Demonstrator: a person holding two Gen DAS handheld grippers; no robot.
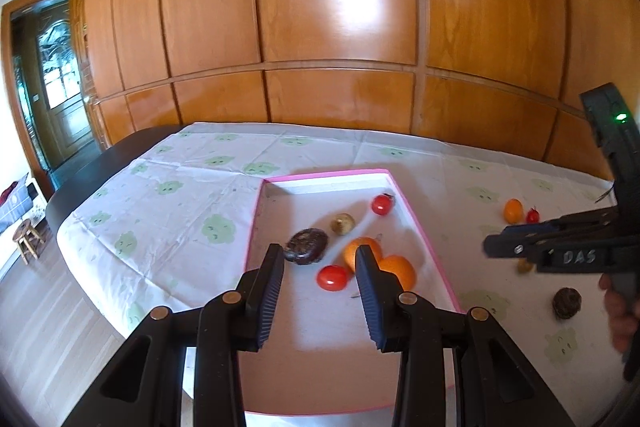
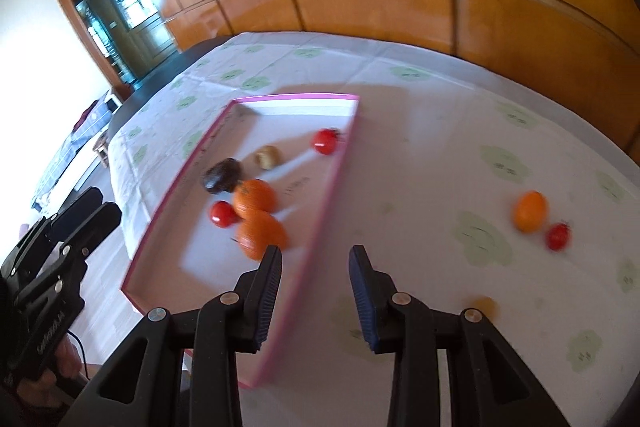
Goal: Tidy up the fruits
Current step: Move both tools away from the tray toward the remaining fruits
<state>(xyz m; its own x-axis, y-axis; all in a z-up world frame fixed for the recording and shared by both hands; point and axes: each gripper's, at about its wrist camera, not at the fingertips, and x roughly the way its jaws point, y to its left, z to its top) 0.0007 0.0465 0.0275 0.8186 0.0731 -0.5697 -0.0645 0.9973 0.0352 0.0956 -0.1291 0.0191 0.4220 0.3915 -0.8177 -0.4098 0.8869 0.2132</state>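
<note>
A pink-rimmed tray [image 1: 416,215] [image 2: 340,163] lies on the tablecloth. It holds two oranges [image 1: 400,269] [image 2: 256,195], two red tomatoes [image 1: 332,277] [image 2: 325,141], a dark fruit [image 1: 306,246] [image 2: 222,175] and a small brown fruit [image 1: 343,223] [image 2: 268,157]. My left gripper [image 1: 319,267] is open and empty above the tray's near half. My right gripper [image 2: 315,261] is open and empty over the tray's right rim; it also shows in the left wrist view [image 1: 496,247]. An orange [image 2: 530,211] [image 1: 513,210], a small tomato [image 2: 559,236] [image 1: 532,215] and a dark round fruit [image 1: 567,303] lie loose right of the tray.
The table [image 1: 120,151] carries a white cloth with green prints [image 1: 180,211] and stands against a wooden panelled wall [image 1: 340,27]. A small yellowish fruit [image 2: 484,305] lies blurred by my right gripper. A stool [image 1: 26,237] stands on the floor at the left.
</note>
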